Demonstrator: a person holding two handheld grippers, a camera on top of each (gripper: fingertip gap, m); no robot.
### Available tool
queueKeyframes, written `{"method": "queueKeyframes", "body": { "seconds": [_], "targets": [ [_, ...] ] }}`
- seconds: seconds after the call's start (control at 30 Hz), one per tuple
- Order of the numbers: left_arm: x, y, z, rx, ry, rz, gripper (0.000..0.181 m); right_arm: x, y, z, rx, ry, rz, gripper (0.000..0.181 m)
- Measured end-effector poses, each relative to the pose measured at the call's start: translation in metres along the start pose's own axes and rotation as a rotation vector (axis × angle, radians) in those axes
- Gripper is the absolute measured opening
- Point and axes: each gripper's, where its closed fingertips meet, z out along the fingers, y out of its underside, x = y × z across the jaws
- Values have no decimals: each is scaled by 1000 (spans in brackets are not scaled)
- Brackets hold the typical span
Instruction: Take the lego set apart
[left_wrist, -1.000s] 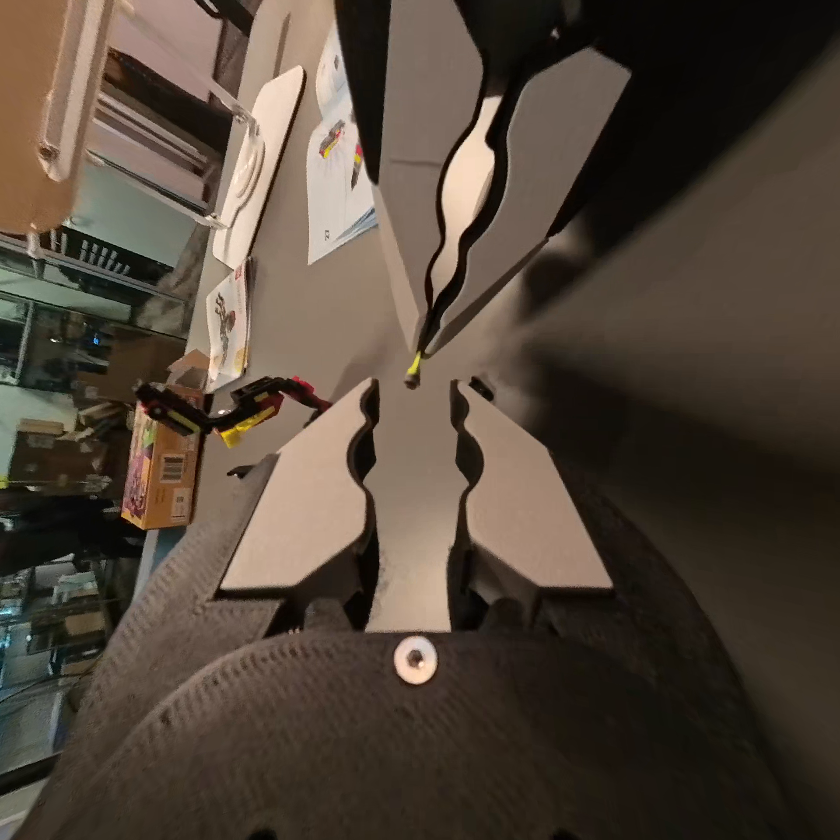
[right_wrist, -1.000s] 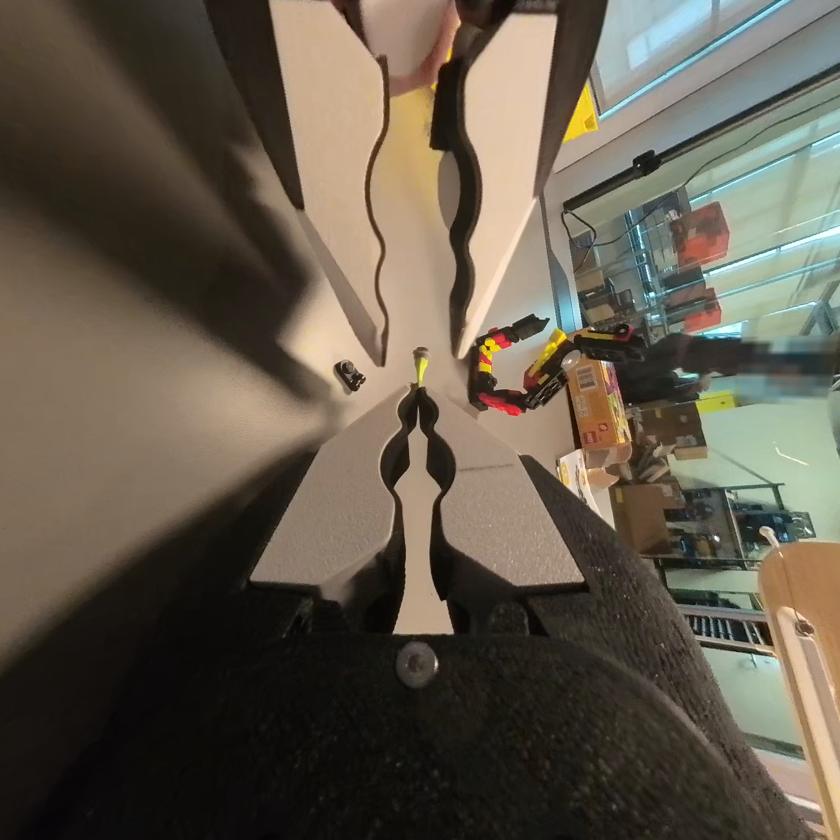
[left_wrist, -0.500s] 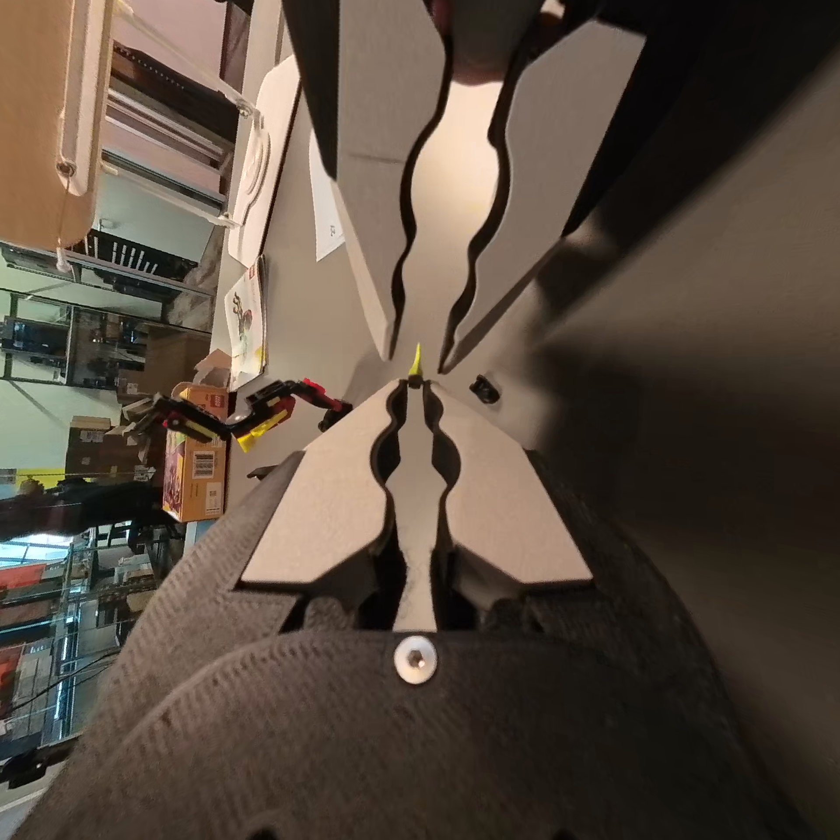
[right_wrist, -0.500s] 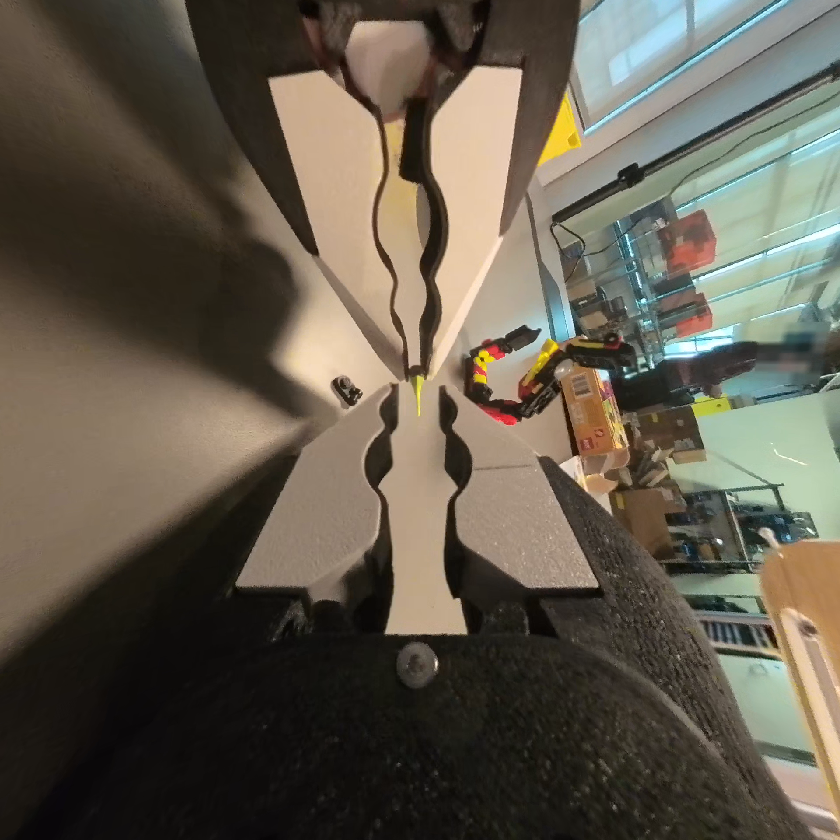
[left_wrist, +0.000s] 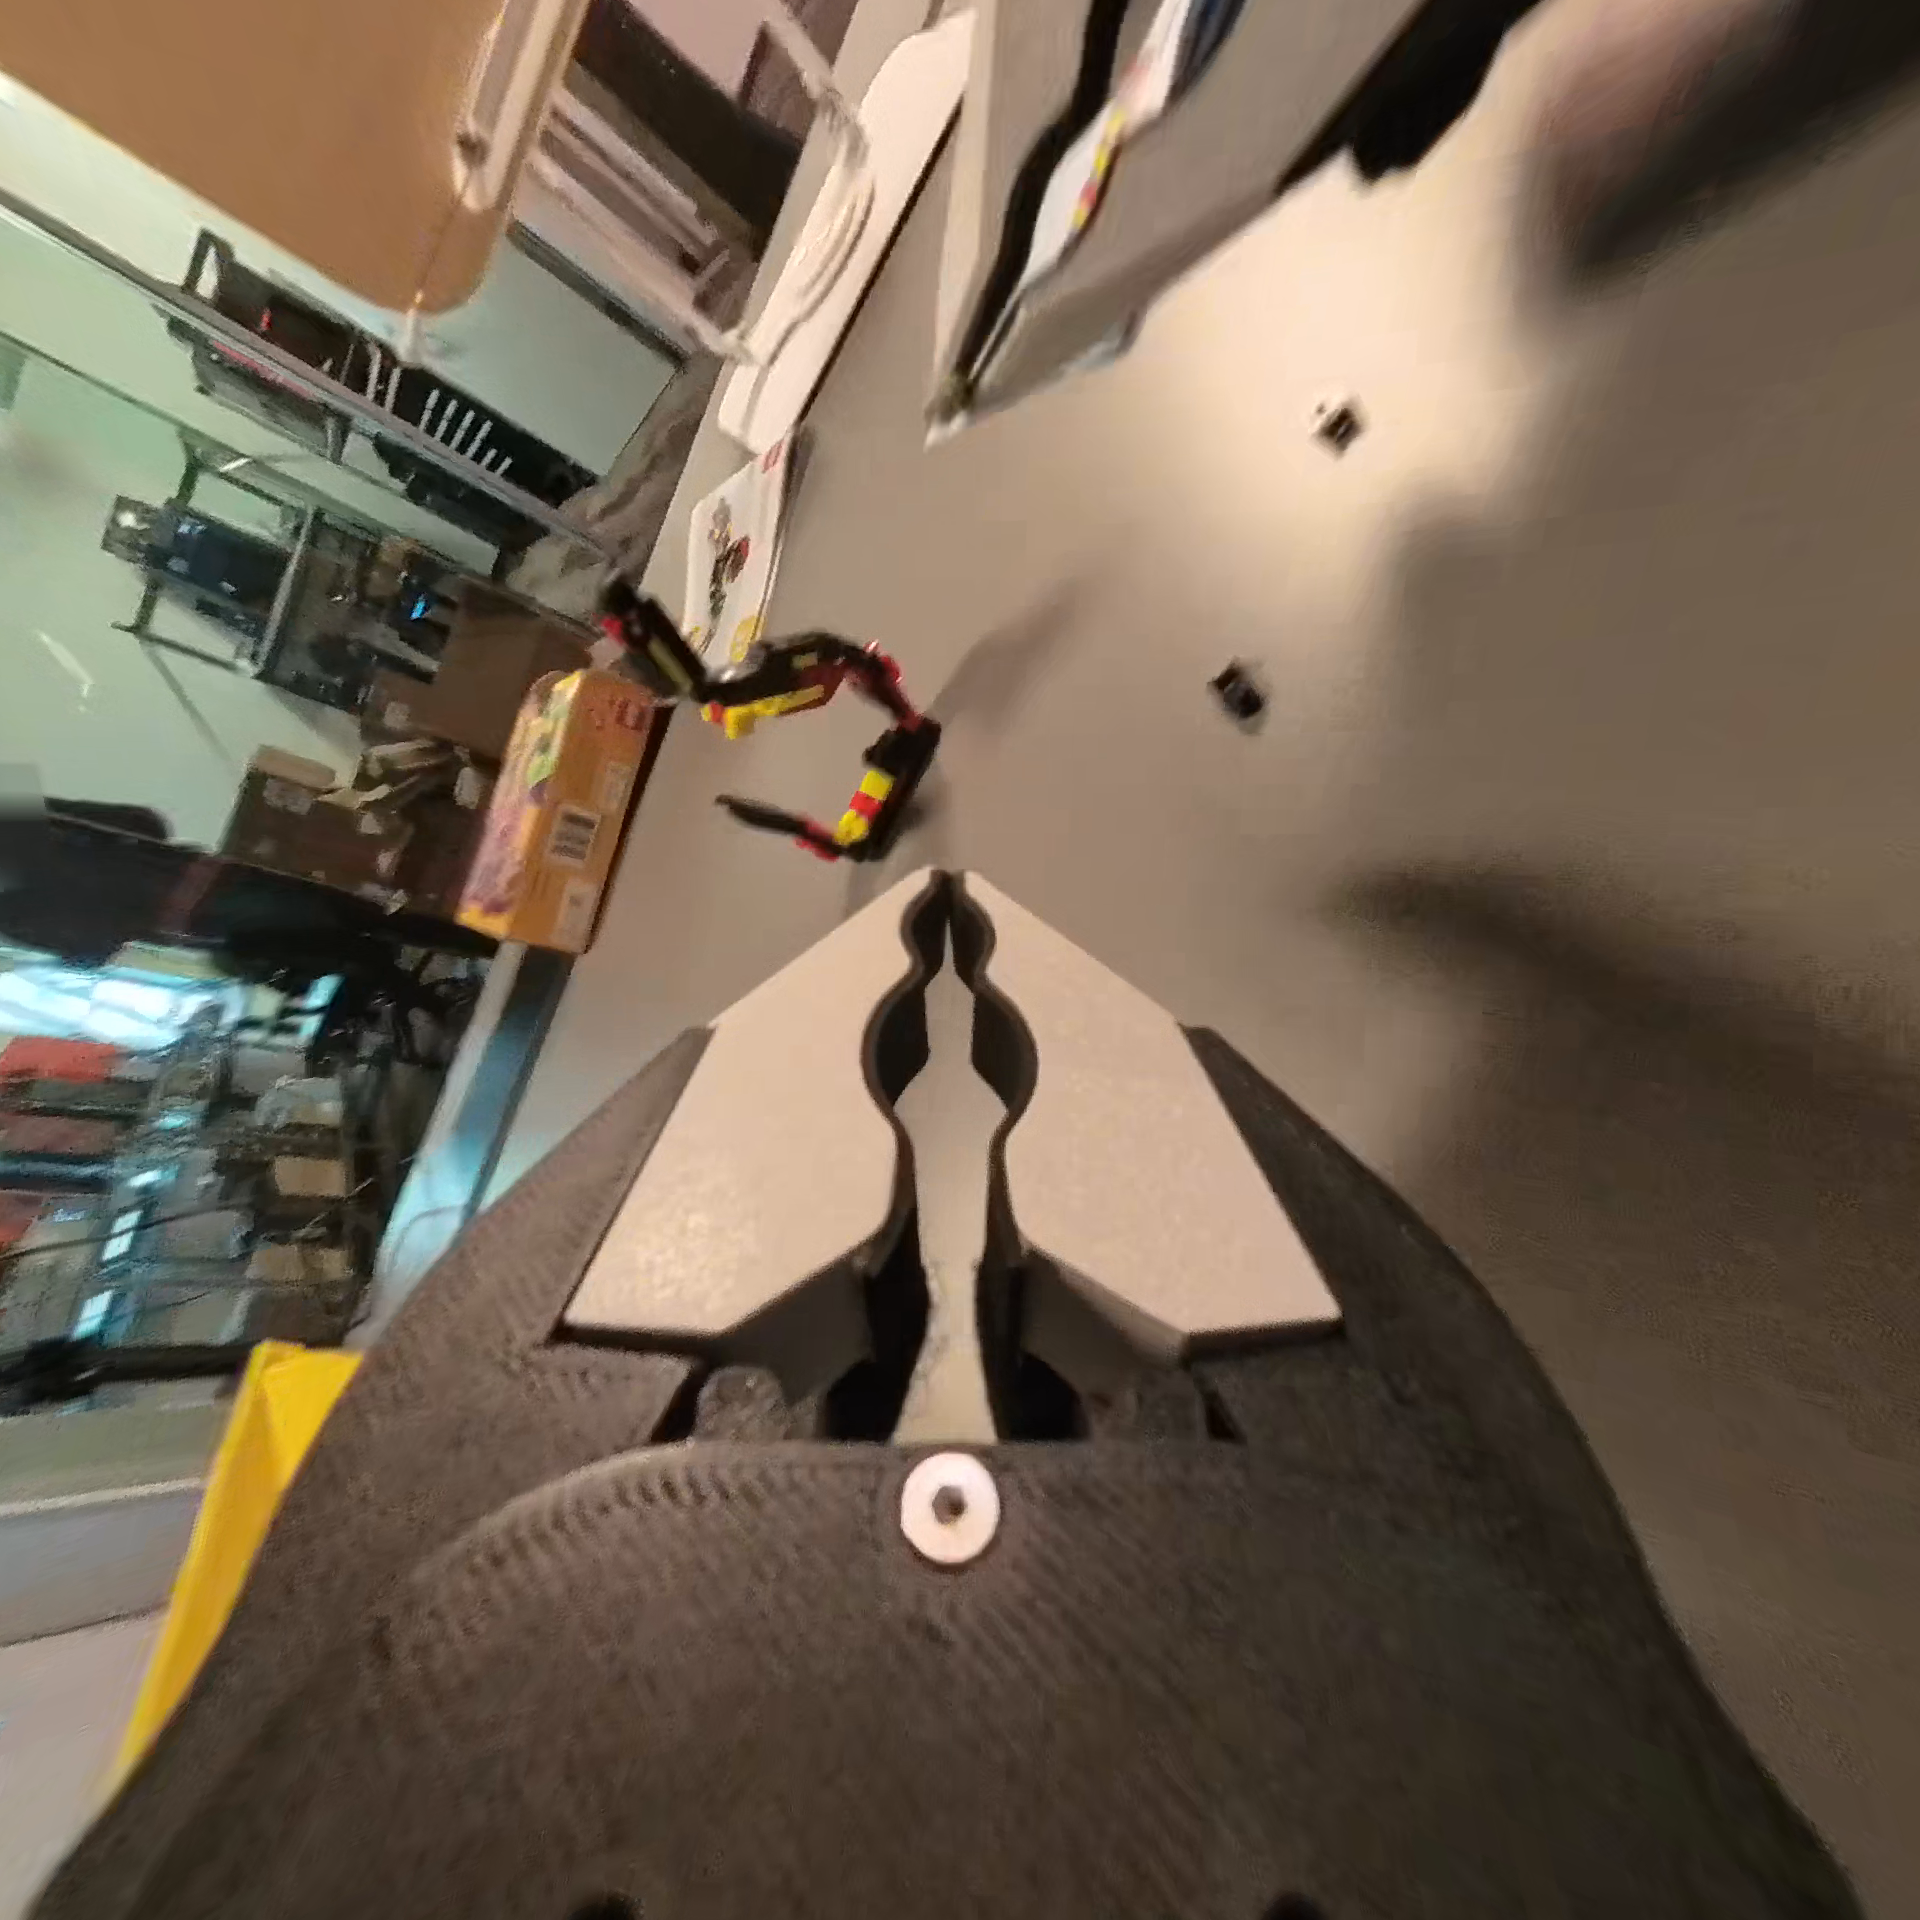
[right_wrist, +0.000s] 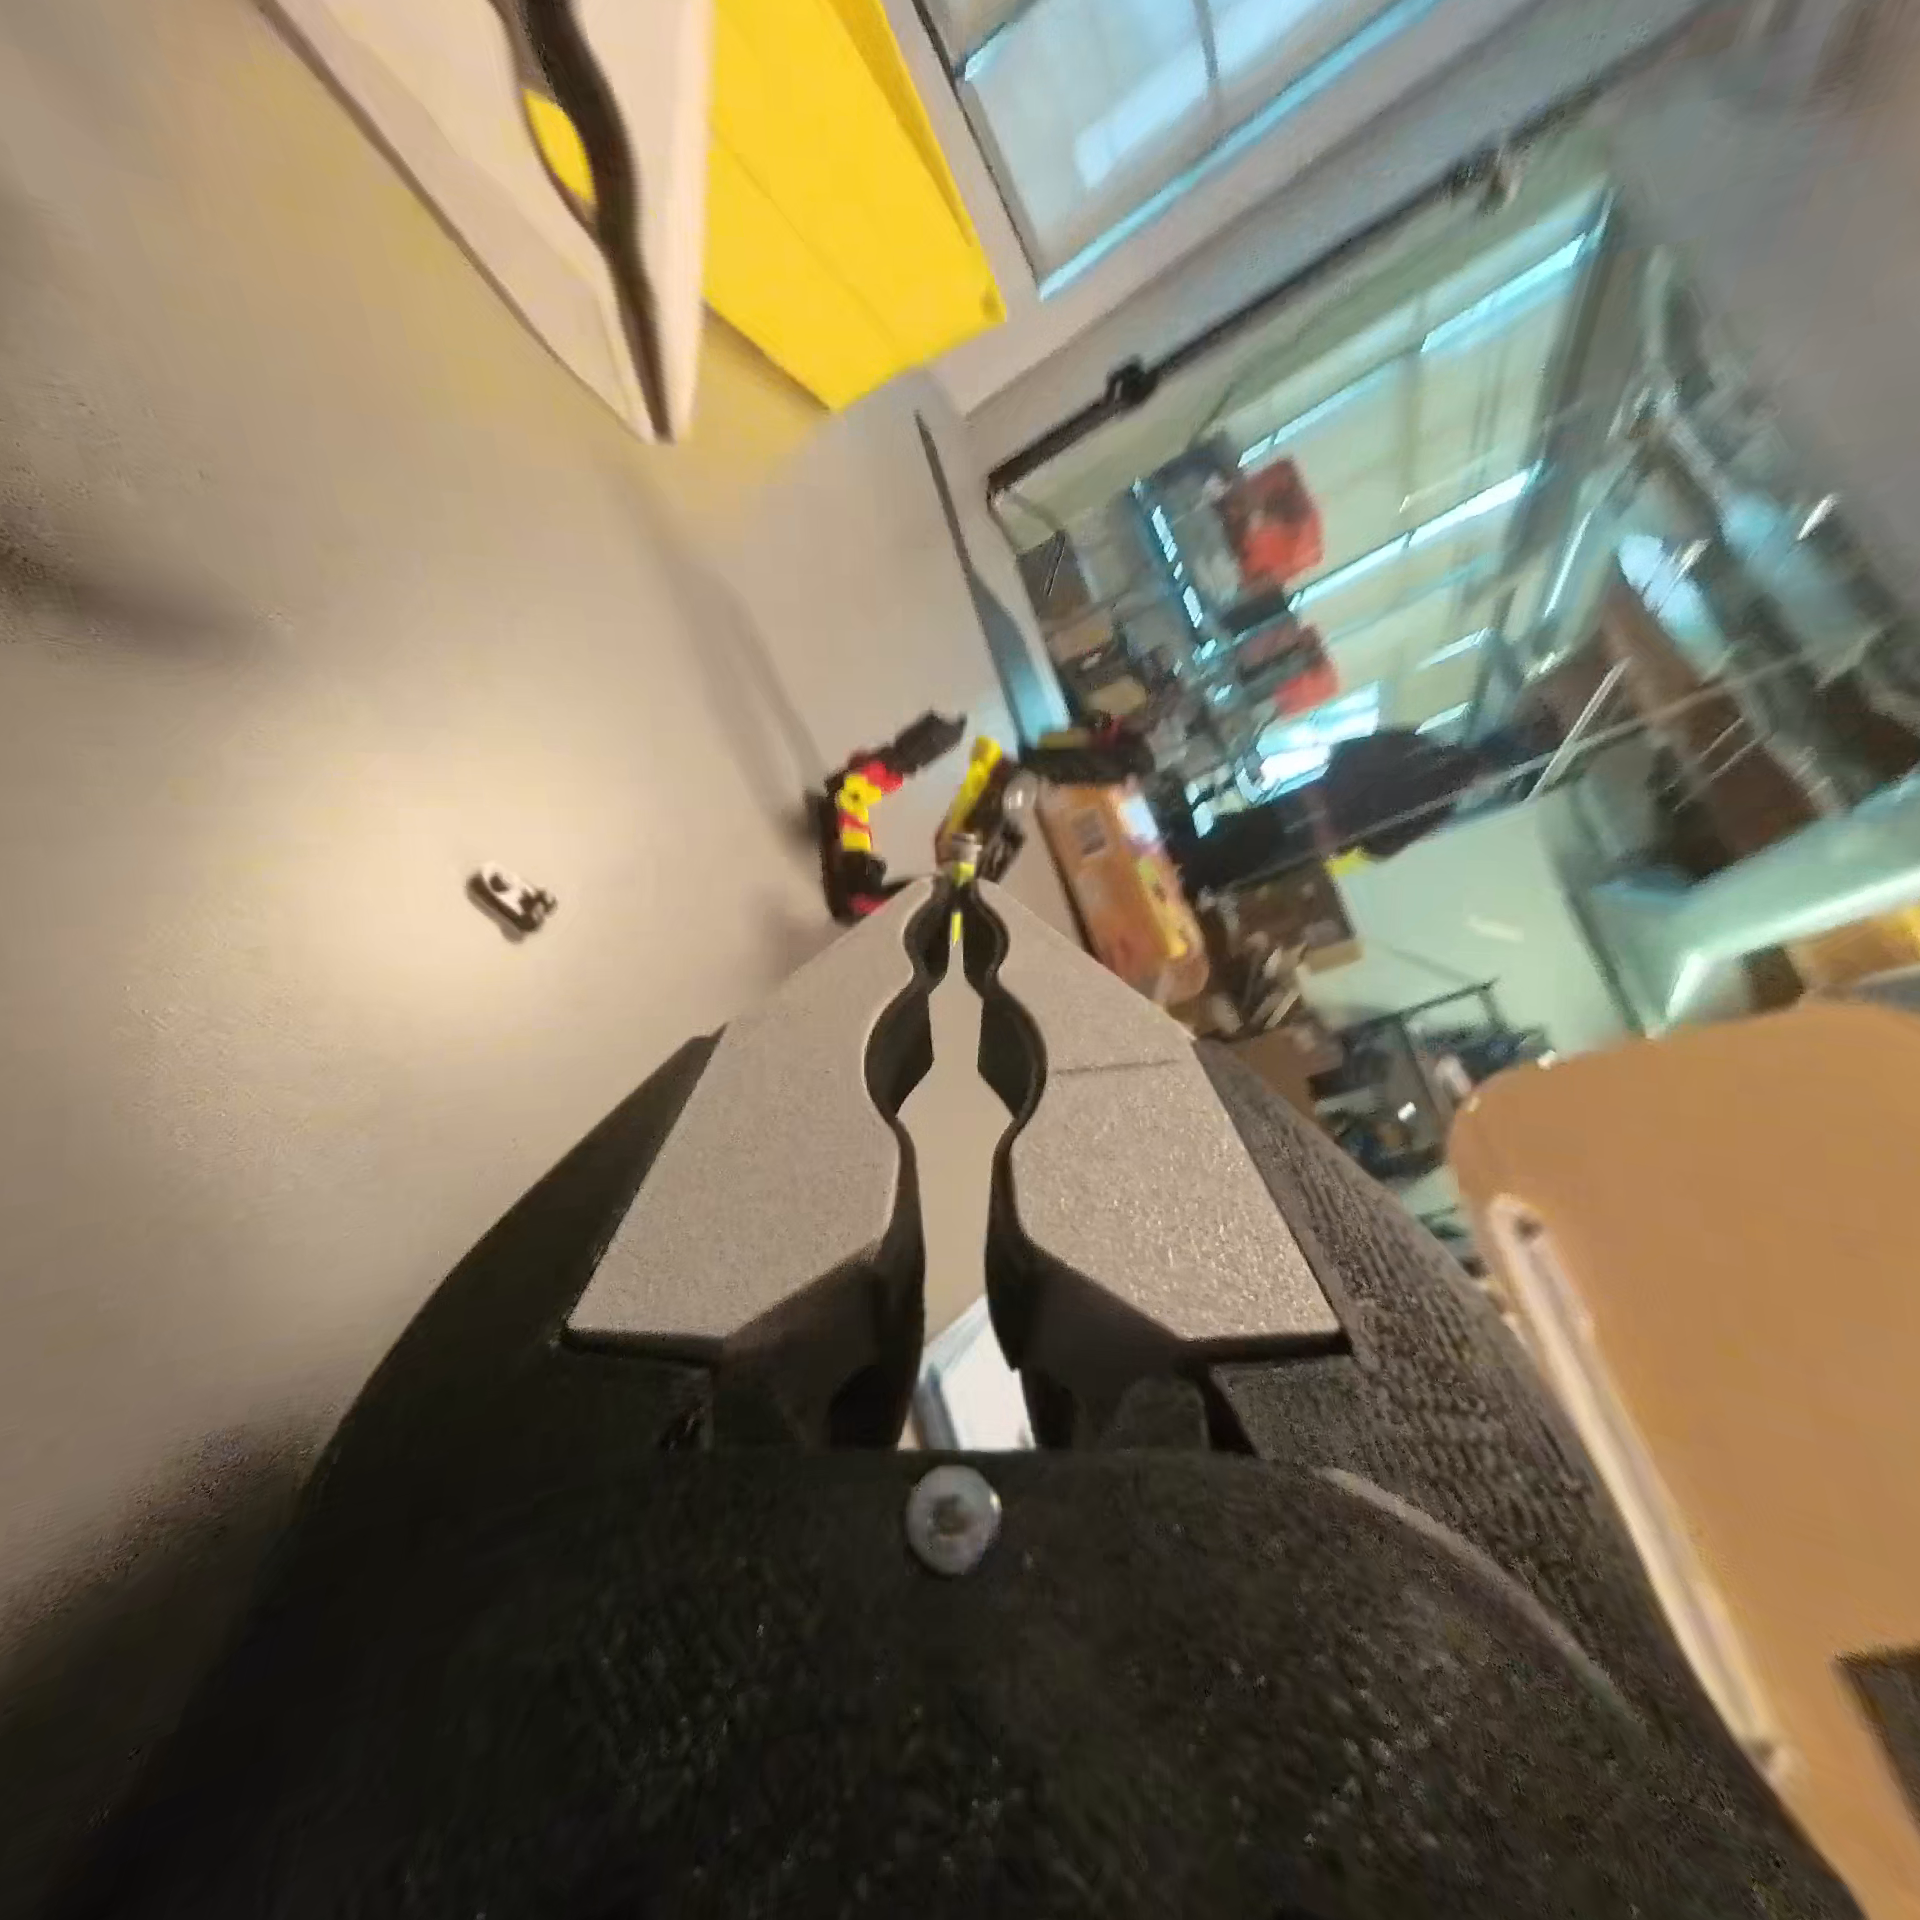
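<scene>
Both views motion-blurred, cameras rolled so the grey table (left_wrist: 1558, 727) runs up the frame; left gripper (left_wrist: 943, 883) held above the table, pointing toward the lego model (left_wrist: 821, 727), its tips pressed together with nothing visible between them; right gripper (right_wrist: 954, 902) held likewise, fingers clamped on a thin yellow spike piece (right_wrist: 957, 914) whose grey end sticks out past the tips (the other gripper shows blurred at the top edge of each view); black, red and yellow lego model stands on the table ahead of both grippers, just beside an orange box (left_wrist: 566, 810) at the table edge; two small black pieces (left_wrist: 1236, 694) lie loose on the table, well apart from the model; printed leaflet (left_wrist: 732, 540) lies beyond.
</scene>
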Motion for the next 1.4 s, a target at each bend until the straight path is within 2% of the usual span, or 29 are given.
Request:
{"method": "queueKeyframes", "body": {
  "seconds": [0.03,0.13,0.2,0.4,0.57,0.63,0.7,0.87,0.93,0.97,1.03,1.07,1.13,1.2,1.27,1.33,1.4],
  "targets": [
    [6,-10,-1,39,32,-38,0,-3,-9,0,29,9,-46,0],
    [21,-40,3,135,134,-190,29,-10,-28,-5,98,36,-158,0],
    [21,-51,8,157,121,-202,34,-17,-32,-7,116,28,-213,0],
    [25,-50,23,108,96,-57,17,-30,-40,-9,151,-15,-273,0],
    [20,-54,23,120,75,-21,14,-32,-42,-10,159,-29,-288,0],
    [18,-53,23,102,58,24,17,-34,-42,-10,156,-35,-294,0],
    [22,-52,23,85,77,66,7,-35,-42,-10,154,-39,-297,0],
    [22,-45,21,23,69,108,6,-39,-42,-6,129,-63,-258,0],
    [9,-31,12,-32,-7,132,5,-31,-7,0,-34,-41,-292,0],
    [1,-24,4,-46,-28,92,5,-25,1,0,-36,-37,-251,0],
    [-20,-8,-15,-63,-92,-20,5,-11,3,-2,-26,-20,-113,0],
    [-39,4,-27,-96,-178,-44,5,-9,1,-2,-16,-12,-98,0],
    [-84,31,-60,-184,-393,-93,5,-15,-2,-1,-16,-23,-122,0],
    [-119,65,-90,-277,-518,-254,6,-23,-4,3,-19,-35,-155,0],
    [-137,110,-107,-402,-519,-481,5,-26,-7,5,-4,-46,-135,0],
    [-135,154,-105,-512,-406,-709,6,-26,-10,4,14,-57,-87,0],
    [-133,183,-98,-584,-298,-882,6,-25,-9,3,15,-60,-68,0]
  ]
}}
